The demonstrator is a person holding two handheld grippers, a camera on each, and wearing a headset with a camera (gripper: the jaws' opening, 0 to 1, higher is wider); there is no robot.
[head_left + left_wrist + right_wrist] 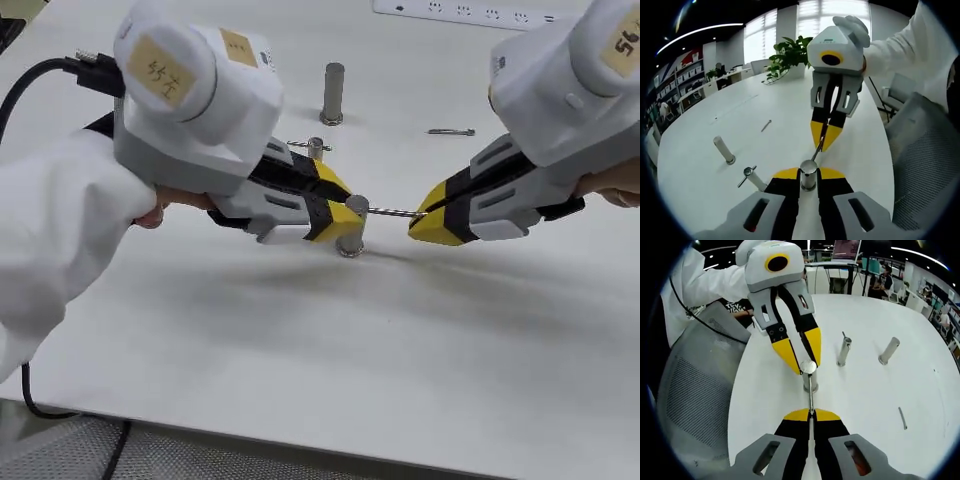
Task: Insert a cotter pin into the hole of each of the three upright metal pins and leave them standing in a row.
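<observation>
- Head view: left tongs (343, 212) are clamped on the near pin (351, 240), which stands upright on the table (300, 330).
- Right tongs (422, 218) are pinched on a cotter pin (392, 211), held level, its tip right at the near pin's top.
- Right gripper view: the cotter pin runs straight from the jaws to that pin's head.
- Behind, the middle pin (316, 148) stands with a second cotter pin (299, 145) through it, and the far pin (332, 92) is upright.
- A spare cotter pin (450, 131) lies flat, well apart.

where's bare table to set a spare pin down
Free: the table strip along the near edge. Crowded: centre, where left gripper and right gripper meet at the near metal pin, with the middle pin, far pin and loose cotter pin behind.
</observation>
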